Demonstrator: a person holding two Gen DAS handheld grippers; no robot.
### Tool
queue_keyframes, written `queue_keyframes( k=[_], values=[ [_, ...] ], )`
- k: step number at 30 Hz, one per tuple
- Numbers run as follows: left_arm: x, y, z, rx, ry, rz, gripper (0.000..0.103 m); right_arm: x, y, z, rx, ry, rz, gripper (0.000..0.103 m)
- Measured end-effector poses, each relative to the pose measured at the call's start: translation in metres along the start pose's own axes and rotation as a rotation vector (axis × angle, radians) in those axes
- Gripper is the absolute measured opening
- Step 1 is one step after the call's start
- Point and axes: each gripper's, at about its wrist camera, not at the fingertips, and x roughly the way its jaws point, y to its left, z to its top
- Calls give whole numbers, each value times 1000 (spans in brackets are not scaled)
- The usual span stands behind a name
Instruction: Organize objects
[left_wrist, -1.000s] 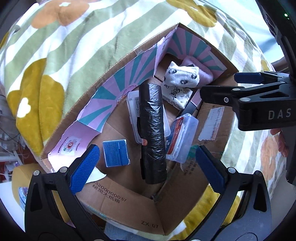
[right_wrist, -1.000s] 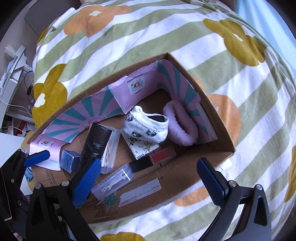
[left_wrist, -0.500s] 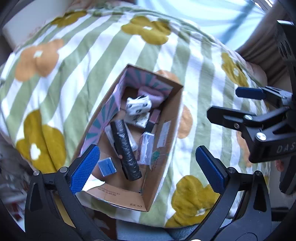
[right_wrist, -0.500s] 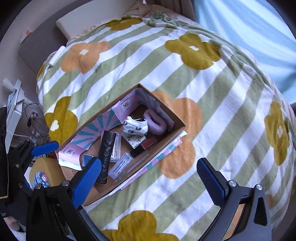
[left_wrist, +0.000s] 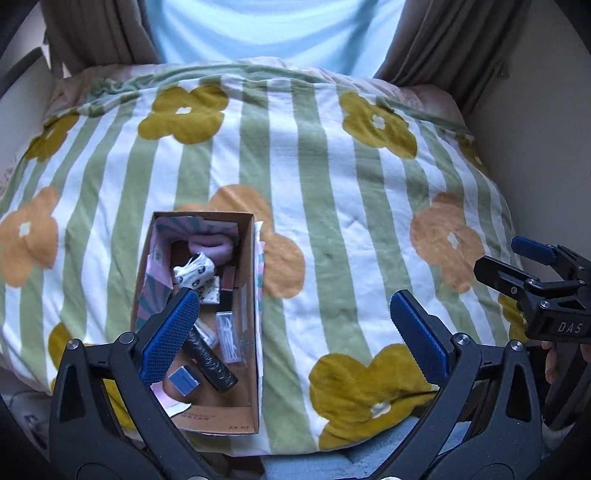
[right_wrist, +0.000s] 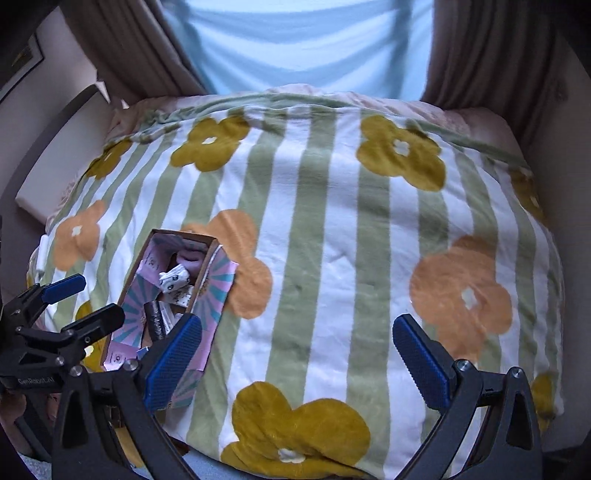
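Box on the striped blanket, low and left in both views, long axis running away from the cameras. Holds everything visible of the task's things: pink loop at the far end, sock just nearer, black roll lying slantwise toward the near end, clear case beside the roll, blue block nearest of all. Nothing loose on the blanket around the box, so far as can be seen.

Left gripper spread wide, nothing between the pads, left pad overlapping the box's middle in its own view. Right gripper likewise spread wide and bare, box off past its left pad. Both held well above the bed.

Left gripper plainly the nearer to the box; right one off to the side over bare blanket.

Fits either a sorting ended, with all gathered in the box, or one where the contents wait to be taken out and laid down. Cannot tell which from here. Either way, any reach into the box falls down and leftward, along the box's length, not across it.
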Motion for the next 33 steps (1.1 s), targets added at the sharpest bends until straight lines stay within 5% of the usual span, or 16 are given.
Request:
queue_keyframes(
  k=[6,33],
  values=[
    [11,-19,-11,10,5,-10,103,2,-20,-22,68,-13,-56,103],
    [0,-17,-21,7,-33,23,103,-14,-18,-25,66,-56,-75,103]
  ],
)
